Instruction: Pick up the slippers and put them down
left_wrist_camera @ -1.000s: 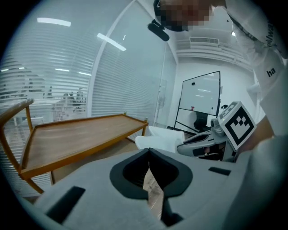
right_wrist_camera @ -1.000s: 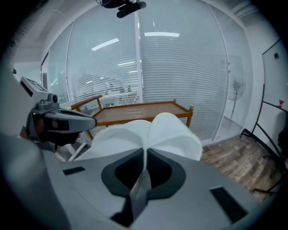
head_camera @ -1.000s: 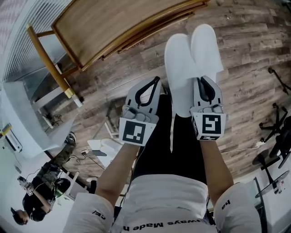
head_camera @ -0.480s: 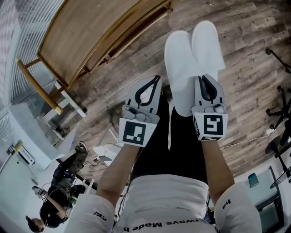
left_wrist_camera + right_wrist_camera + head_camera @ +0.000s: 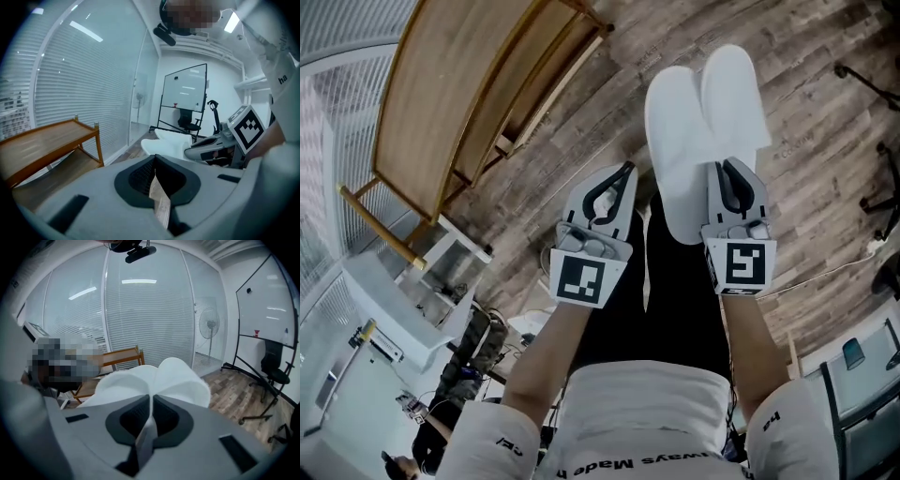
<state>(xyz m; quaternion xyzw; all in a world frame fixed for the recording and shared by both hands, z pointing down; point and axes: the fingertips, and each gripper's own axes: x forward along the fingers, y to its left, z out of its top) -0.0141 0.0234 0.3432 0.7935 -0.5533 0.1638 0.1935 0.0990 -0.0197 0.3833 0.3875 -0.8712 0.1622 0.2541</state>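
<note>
Right gripper [image 5: 727,169]: I am holding its fingers pressed together on the near end of the pair of white slippers [image 5: 703,108]. In the right gripper view the jaws of the right gripper [image 5: 151,398] are meeting on a fold of white fabric that is running down the seam between the pads, and the slippers [image 5: 157,373] are fanning out just beyond the tips. The pair is hanging in the air above the plank floor [image 5: 825,131], the two slippers lying side by side and touching, their rounded ends pointing to the far side, away from me. Left gripper [image 5: 625,172]: I am carrying it to the left of the right one, about level with it, its tips just beside the left edge of the pair. Its fingers are closed narrow, tip against tip. In the left gripper view a thin pale strip [image 5: 159,199] is showing in the seam of the left gripper [image 5: 154,157], and I cannot tell what the strip is. In that same view the slippers [image 5: 166,143] are showing to the right, past the jaws. A wooden rack [image 5: 441,103] is standing on the floor at the far left, beside a glass wall with blinds [image 5: 93,84]. A whiteboard [image 5: 185,93] is standing at the far end of the room.
</note>
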